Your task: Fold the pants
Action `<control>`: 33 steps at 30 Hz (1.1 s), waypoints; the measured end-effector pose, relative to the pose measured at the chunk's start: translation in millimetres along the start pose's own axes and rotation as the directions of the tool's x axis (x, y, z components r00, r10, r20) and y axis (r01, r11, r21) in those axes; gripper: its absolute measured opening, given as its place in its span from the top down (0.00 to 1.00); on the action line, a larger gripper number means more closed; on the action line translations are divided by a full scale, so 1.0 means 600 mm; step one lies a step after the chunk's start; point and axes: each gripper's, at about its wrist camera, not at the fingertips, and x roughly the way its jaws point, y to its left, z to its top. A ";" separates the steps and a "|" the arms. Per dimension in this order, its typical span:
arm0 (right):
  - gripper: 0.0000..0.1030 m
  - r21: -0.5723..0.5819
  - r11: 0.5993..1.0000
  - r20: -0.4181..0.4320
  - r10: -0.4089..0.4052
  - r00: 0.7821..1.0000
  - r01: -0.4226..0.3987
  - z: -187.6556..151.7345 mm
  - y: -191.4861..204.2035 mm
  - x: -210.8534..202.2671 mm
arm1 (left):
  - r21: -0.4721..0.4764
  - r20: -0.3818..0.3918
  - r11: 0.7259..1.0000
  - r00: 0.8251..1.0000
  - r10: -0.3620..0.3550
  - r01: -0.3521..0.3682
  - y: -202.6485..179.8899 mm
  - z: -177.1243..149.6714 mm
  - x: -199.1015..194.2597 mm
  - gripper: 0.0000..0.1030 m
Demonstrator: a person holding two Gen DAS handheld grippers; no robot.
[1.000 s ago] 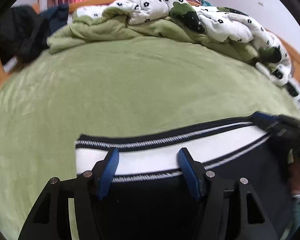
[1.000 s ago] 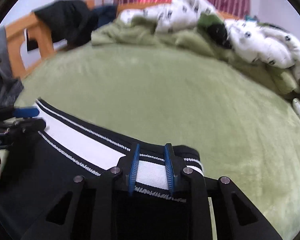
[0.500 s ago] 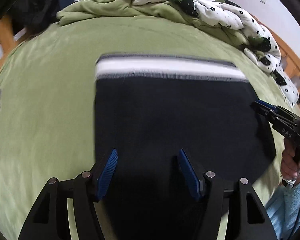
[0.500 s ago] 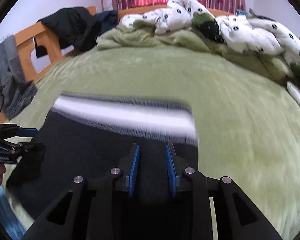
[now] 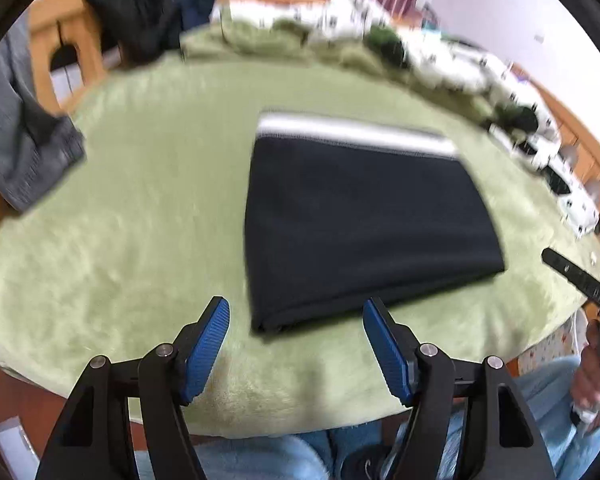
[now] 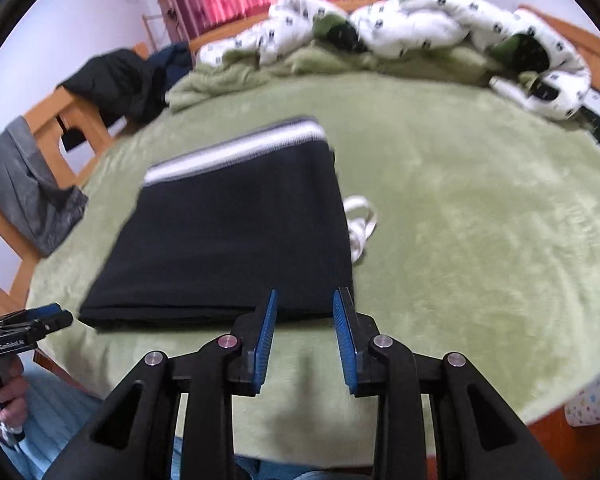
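The dark navy pants (image 5: 364, 224) lie folded into a flat rectangle on the green bed cover, the white-striped waistband at the far edge and a white drawstring (image 6: 360, 224) sticking out at one side.

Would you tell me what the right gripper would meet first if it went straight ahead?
Probably the near folded edge of the black pants; the right gripper is open and points at it, though depth is unclear.

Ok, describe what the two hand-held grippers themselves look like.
Both look alike. The left hand-held gripper and right hand-held gripper have black angular frames with triangular cut-outs, round silver pivot pins and ribbed blue finger pads. Seen from the right wrist, the left one carries small white lettering on its side. The hands gripping them are bare.
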 end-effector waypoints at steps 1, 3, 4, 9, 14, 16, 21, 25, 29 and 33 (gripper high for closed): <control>0.64 0.003 1.000 0.020 0.005 1.000 -0.005 0.004 0.011 -0.023 | 0.006 0.029 1.000 0.999 0.016 -0.016 -0.008 0.001 -0.017 0.34; 0.63 -0.015 1.000 0.056 -0.007 0.998 0.008 0.014 0.037 -0.060 | 0.015 0.074 0.998 0.995 0.060 -0.061 -0.029 -0.002 -0.053 0.30; 0.63 -0.028 0.999 0.070 -0.027 0.997 0.029 0.016 0.050 -0.074 | 0.016 0.085 0.997 0.994 0.069 -0.070 -0.037 -0.004 -0.066 0.26; 0.25 -0.089 0.991 0.136 -0.087 0.987 0.099 0.020 0.106 -0.133 | 0.059 0.164 0.994 0.984 0.076 -0.087 -0.077 -0.002 -0.122 0.13; 0.08 -0.076 0.994 0.165 -0.062 0.984 0.075 0.018 0.129 -0.158 | 0.065 0.161 0.992 0.982 0.099 -0.111 -0.089 -0.022 -0.136 0.13; 0.08 -0.081 0.993 0.169 -0.073 0.983 0.088 0.015 0.135 -0.166 | 0.045 0.152 0.994 0.985 0.087 -0.095 -0.086 -0.026 -0.142 0.13; 0.08 -0.086 0.990 0.191 -0.091 0.977 0.109 0.008 0.139 -0.184 | 0.041 0.185 0.996 0.980 0.070 -0.079 -0.094 -0.040 -0.165 0.13; 0.08 -0.084 0.991 0.166 -0.092 0.982 0.107 0.000 0.136 -0.178 | 0.058 0.180 0.992 0.978 0.102 -0.114 -0.101 -0.042 -0.154 0.13; 0.08 -0.087 0.989 0.186 -0.104 0.977 0.122 -0.004 0.132 -0.184 | 0.049 0.178 0.993 0.980 0.094 -0.104 -0.100 -0.042 -0.149 0.13; 0.08 -0.066 0.993 0.176 -0.088 0.980 0.101 -0.002 0.121 -0.184 | 0.036 0.170 0.995 0.982 0.083 -0.090 -0.096 -0.043 -0.145 0.13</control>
